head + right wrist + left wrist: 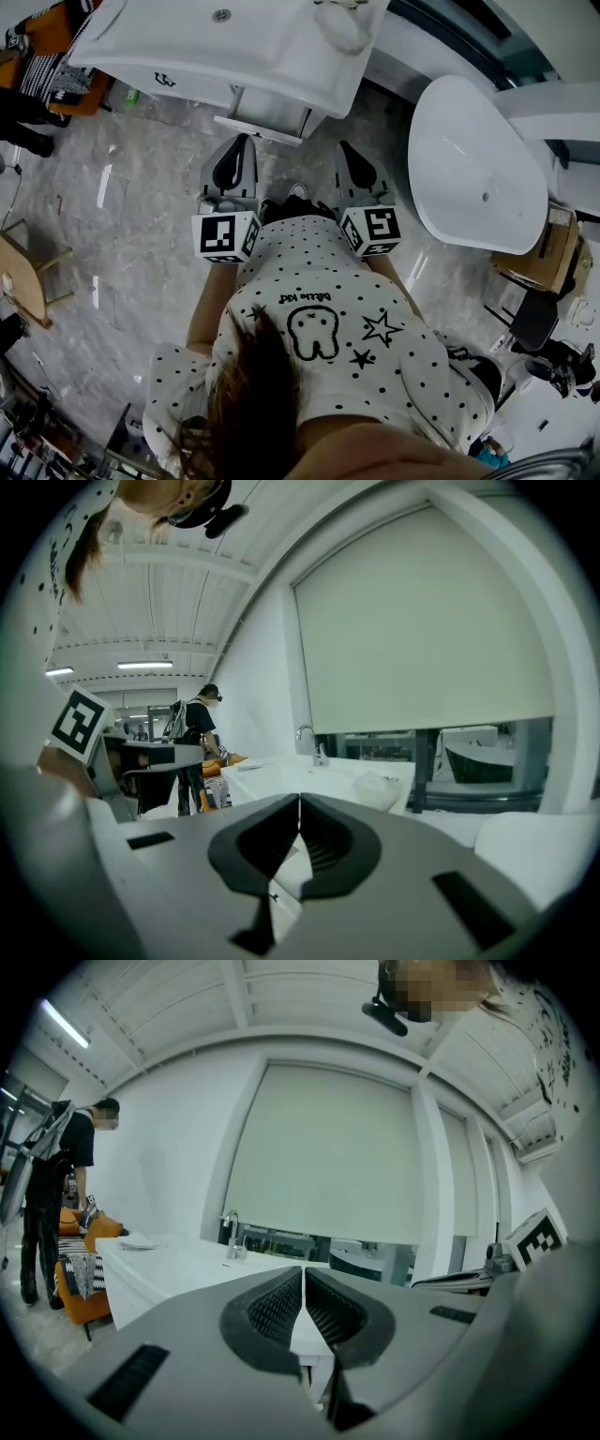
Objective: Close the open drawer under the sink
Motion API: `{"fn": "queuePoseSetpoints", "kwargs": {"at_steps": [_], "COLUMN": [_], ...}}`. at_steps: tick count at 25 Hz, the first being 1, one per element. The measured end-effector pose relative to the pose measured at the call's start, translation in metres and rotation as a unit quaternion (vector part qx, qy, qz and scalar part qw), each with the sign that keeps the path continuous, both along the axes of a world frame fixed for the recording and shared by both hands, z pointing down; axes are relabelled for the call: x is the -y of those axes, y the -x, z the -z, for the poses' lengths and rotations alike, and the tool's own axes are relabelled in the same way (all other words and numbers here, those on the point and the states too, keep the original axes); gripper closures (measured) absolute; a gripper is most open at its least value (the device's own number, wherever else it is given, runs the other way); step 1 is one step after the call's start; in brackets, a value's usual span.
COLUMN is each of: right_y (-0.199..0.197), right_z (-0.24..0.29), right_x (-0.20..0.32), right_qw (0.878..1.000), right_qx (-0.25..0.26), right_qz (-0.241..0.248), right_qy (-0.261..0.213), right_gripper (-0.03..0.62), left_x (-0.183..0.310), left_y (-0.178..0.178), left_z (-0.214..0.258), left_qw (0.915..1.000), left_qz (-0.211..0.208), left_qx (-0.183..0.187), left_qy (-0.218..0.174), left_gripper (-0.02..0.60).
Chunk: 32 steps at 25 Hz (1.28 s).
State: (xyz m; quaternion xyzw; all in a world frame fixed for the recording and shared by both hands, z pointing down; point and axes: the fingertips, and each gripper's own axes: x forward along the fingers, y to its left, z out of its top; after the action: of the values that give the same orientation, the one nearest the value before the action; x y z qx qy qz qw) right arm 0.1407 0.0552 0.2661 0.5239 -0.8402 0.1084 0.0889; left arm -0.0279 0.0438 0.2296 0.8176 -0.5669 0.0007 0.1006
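Note:
The white vanity with its sink (234, 42) stands at the top of the head view. Its drawer (265, 112) sticks out from under the basin, open toward me. My left gripper (239, 141) points at the drawer's front from just short of it, jaws shut on nothing. To its right, my right gripper (344, 148) also points toward the vanity, shut and empty. In the left gripper view the closed pads (281, 1307) frame the white drawer (311, 1335), with the faucet (232, 1234) beyond. The right gripper view shows its pads (323, 841) together before the sink (309, 780).
A white freestanding bathtub (473, 169) lies to the right, close to the right gripper. An orange seat (52, 52) and a standing person (54, 1204) are left of the vanity. A wooden stool (23, 277) stands on the marble floor at left. A cardboard box (551, 251) sits far right.

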Motion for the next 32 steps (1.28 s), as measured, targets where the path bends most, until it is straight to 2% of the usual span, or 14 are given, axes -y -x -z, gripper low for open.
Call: {"fn": "queuePoseSetpoints", "kwargs": {"at_steps": [6,14,28,32], "right_y": [-0.024,-0.04,-0.027,-0.014], "right_z": [-0.005,-0.005,-0.004,-0.006], "right_x": [0.005,0.006,0.022,0.034], "right_qw": [1.0,1.0,0.999,0.999], "right_qx": [-0.003,0.003,-0.008,-0.014], "right_qz": [-0.012,-0.029,-0.05,-0.051], "right_qy": [0.004,0.0,-0.002,0.003], "right_gripper": [0.58,0.58,0.58,0.58], "left_x": [0.008,0.015,0.041,0.053], "left_y": [-0.013,-0.027,-0.016,-0.005], "left_z": [-0.004,-0.003,-0.005,-0.008], "left_qw": [1.0,1.0,0.9996,0.9994], "left_qz": [0.008,-0.003,-0.026,-0.035], "left_qx": [-0.004,0.0,-0.011,0.004], "left_qy": [0.003,0.001,0.002,0.0], "left_gripper": [0.566,0.566,0.566,0.566]}}
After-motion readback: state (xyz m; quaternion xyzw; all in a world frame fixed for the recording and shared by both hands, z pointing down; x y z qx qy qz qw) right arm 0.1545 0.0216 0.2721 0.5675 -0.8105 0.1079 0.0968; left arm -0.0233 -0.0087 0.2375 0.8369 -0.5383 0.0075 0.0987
